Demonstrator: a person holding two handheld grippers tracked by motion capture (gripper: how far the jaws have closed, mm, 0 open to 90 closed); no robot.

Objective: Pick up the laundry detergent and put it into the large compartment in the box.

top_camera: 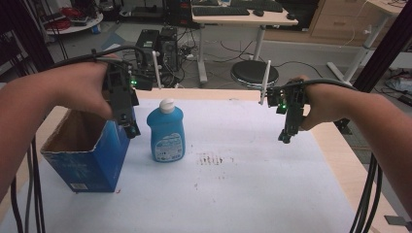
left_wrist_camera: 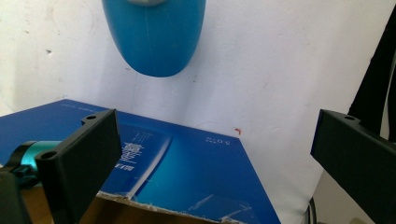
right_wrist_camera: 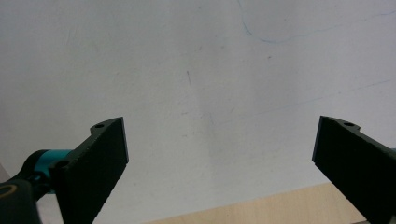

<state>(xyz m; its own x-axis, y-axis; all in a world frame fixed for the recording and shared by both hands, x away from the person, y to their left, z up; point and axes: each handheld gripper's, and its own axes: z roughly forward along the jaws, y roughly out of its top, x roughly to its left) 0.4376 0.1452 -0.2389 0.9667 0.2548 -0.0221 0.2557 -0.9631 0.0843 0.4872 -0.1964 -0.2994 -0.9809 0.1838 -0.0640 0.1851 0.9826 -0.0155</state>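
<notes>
Left gripper (top_camera: 130,127), jaws spread, hung above the box (top_camera: 92,160) rim; bottle (top_camera: 166,131) just beyond. Right gripper (top_camera: 286,136), jaws spread, hung over the sheet (top_camera: 252,184).

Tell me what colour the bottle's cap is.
White, on the blue bottle; the cap shows best in the high view.

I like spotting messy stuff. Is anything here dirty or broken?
Yes. The white table cover has a dark reddish smudge right of the blue bottle. The open blue box has a ragged, torn top edge.
</notes>
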